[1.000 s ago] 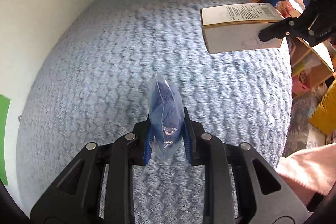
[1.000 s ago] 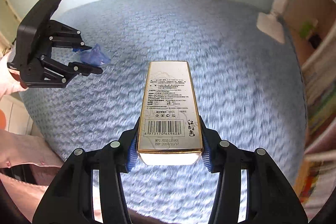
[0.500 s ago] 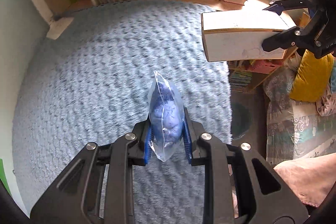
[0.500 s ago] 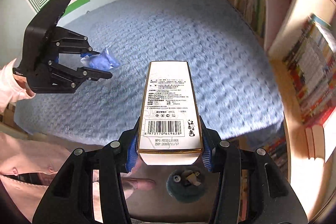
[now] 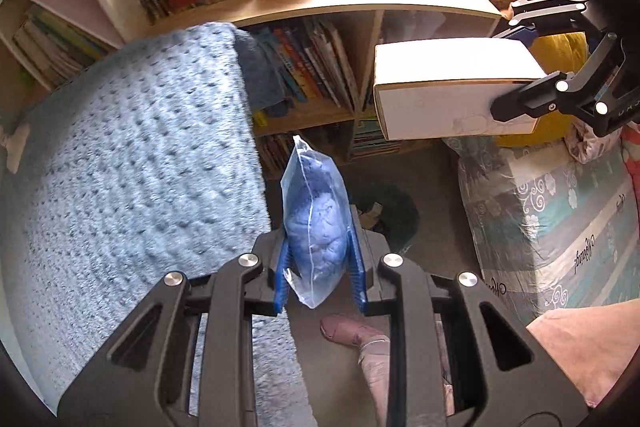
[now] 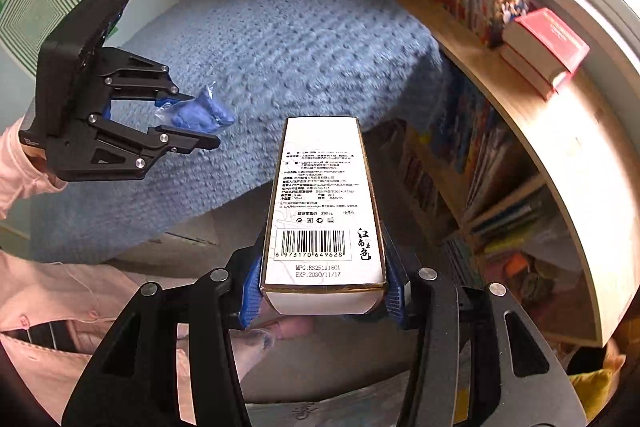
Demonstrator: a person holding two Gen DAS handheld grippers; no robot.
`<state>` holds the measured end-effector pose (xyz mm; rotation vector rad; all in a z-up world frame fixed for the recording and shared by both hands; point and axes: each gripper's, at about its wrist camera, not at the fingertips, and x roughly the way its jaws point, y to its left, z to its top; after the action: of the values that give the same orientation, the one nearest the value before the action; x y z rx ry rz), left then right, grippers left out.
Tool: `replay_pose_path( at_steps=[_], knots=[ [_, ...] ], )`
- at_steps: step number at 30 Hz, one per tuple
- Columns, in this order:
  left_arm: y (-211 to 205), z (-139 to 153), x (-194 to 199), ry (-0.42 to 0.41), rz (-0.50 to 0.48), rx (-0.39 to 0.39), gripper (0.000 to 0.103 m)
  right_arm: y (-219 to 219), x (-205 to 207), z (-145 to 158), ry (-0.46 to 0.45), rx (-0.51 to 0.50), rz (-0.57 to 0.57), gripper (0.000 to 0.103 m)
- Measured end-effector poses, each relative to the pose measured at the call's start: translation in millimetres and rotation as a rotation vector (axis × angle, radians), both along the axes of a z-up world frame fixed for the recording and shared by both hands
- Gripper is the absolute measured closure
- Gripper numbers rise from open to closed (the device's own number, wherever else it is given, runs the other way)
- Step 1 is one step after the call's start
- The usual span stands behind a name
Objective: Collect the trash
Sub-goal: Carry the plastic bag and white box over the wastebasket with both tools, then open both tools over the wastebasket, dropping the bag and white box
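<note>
Both grippers had been swung away from the blue blanket [image 5: 132, 163] within the last second: a second earlier only the knitted surface lay beneath them, whereas now its edge was seen at the left and the floor, a bookshelf [image 5: 312, 75] and a dark bin [image 5: 386, 211] were brought into view beneath the left gripper [image 5: 320, 263]. The grips themselves were not altered. A clear bag of blue material [image 5: 316, 223] was kept pinched between the left gripper's blue pads, its top standing up above the fingers. A long white carton [image 6: 324, 203] (barcode side up) was held clamped across its width near the printed end by the right gripper [image 6: 324, 291], well clear of the bag.

From this it was judged that the pick-up stage was finished for these two pieces of trash and the carry was under way. The bin was seen just beyond the bag in the left wrist view, with scraps apparently already inside. What remained, it was judged, was to bring each gripper over the bin's mouth and let go. The bag, being light and limp, might cling to a pad when released.
</note>
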<state>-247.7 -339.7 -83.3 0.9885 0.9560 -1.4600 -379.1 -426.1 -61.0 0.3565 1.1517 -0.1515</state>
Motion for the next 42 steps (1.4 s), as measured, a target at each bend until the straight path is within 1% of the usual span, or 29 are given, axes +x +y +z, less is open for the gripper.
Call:
replay_pose_path(
  at_steps=[3, 8, 12, 15, 20, 24, 30, 34, 35, 36, 37, 38, 40, 42],
  knots=[
    [-10.2, -14.6, -25.4, 0.014, -0.049, 0.028, 0.081, -2.8, -27.7, -14.8, 0.006, 0.031, -0.056, 0.054],
    [-24.8, -42.7, -62.0, 0.058, -0.114, 0.078, 0.081, -4.8, -63.7, -49.6, 0.032, 0.102, -0.148, 0.054],
    [-35.5, -75.1, -85.1, 0.086, -0.153, 0.133, 0.081, -5.2, -88.2, -81.4, 0.043, 0.163, -0.236, 0.054],
    [-35.6, -96.8, -97.6, 0.101, -0.182, 0.176, 0.081, -4.1, -101.3, -103.3, 0.048, 0.204, -0.29, 0.054],
    [-38.8, -130.3, -109.4, 0.127, -0.203, 0.227, 0.081, -1.4, -115.2, -137.8, 0.058, 0.25, -0.353, 0.054],
    [-45.6, -162.6, -115.4, 0.135, -0.21, 0.281, 0.081, -3.8, -119.5, -166.7, 0.067, 0.292, -0.405, 0.054],
    [-54.8, -208.5, -120.9, 0.136, -0.217, 0.324, 0.081, -9.0, -124.5, -220.2, 0.071, 0.387, -0.484, 0.054],
    [-61.5, -243.5, -124.2, 0.129, -0.235, 0.35, 0.08, -16.2, -122.9, -251.6, 0.071, 0.421, -0.526, 0.052],
    [-64.1, -252.8, -125.2, 0.119, -0.238, 0.358, 0.076, -18.0, -123.3, -258.0, 0.067, 0.429, -0.54, 0.051],
    [-64.9, -259.8, -125.8, 0.104, -0.241, 0.365, 0.042, -20.6, -123.5, -263.8, 0.061, 0.44, -0.553, 0.042],
    [-66.2, -266.7, -126.7, 0.063, -0.238, 0.363, 0.011, -23.9, -124.4, -267.9, 0.056, 0.437, -0.571, 0.034],
    [-66.8, -268.0, -126.7, 0.043, -0.239, 0.34, 0.012, -26.2, -125.7, -269.2, 0.054, 0.427, -0.587, 0.025],
    [-67.3, -273.2, -124.8, 0.04, -0.251, 0.346, 0.012, -31.0, -129.8, -271.0, 0.045, 0.435, -0.613, 0.025],
    [-67.4, -274.4, -119.9, 0.037, -0.24, 0.353, 0.012, -34.1, -133.6, -268.8, 0.04, 0.434, -0.626, 0.025]
  ],
)
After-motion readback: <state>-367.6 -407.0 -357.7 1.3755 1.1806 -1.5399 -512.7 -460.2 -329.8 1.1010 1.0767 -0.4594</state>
